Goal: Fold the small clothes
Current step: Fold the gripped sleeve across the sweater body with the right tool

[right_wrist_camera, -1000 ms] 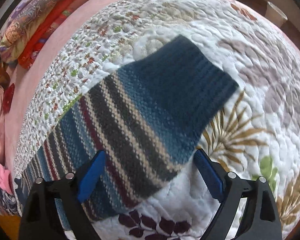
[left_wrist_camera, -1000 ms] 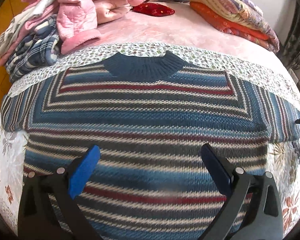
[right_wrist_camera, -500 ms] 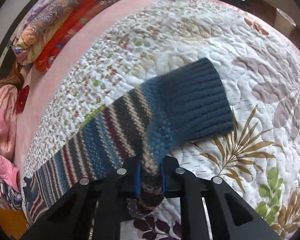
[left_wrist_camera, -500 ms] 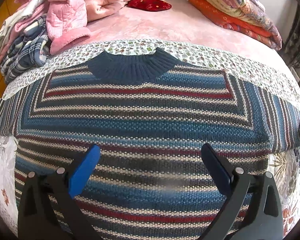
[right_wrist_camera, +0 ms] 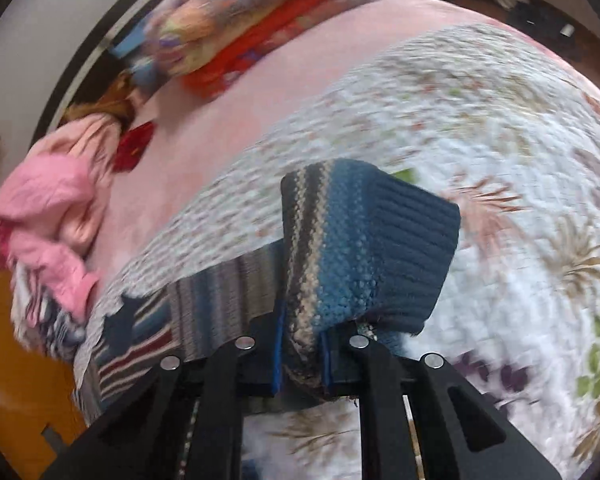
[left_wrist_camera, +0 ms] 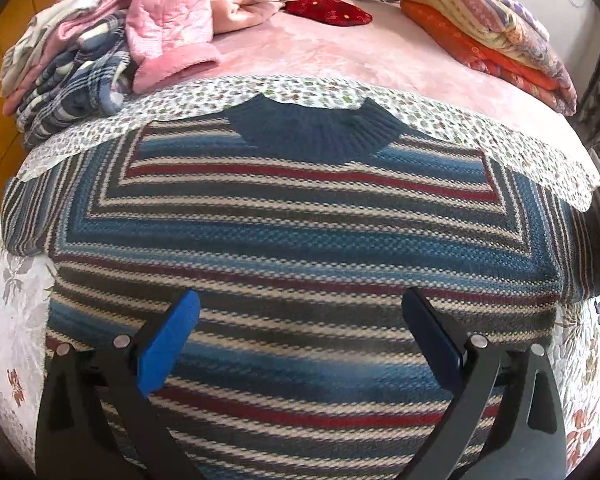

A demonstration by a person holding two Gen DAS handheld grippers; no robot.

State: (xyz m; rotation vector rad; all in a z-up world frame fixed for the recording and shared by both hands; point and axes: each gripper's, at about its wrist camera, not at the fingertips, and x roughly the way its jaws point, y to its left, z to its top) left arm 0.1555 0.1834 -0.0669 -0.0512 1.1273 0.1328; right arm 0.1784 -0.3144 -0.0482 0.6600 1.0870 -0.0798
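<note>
Right tool (right_wrist_camera: 302, 354) pinching the sleeve, left tool (left_wrist_camera: 300, 312) just hanging wide open

The striped knit sweater (left_wrist_camera: 300, 240) is lying flat on the quilted floral bed cover (right_wrist_camera: 500, 128). Its chunky ribbed navy cuff (right_wrist_camera: 412, 248) is bunching up, lifted off the quilt, with the sleeve clamped tight between the blue pads. The left one isn't gripping anything.

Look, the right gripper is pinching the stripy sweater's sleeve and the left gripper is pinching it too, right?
Not quite. The right gripper is shut on the striped sweater's sleeve, as the right wrist view shows. But the left gripper is open: in the left wrist view its jaws stand wide apart above the sweater's body, pinching nothing.
</note>
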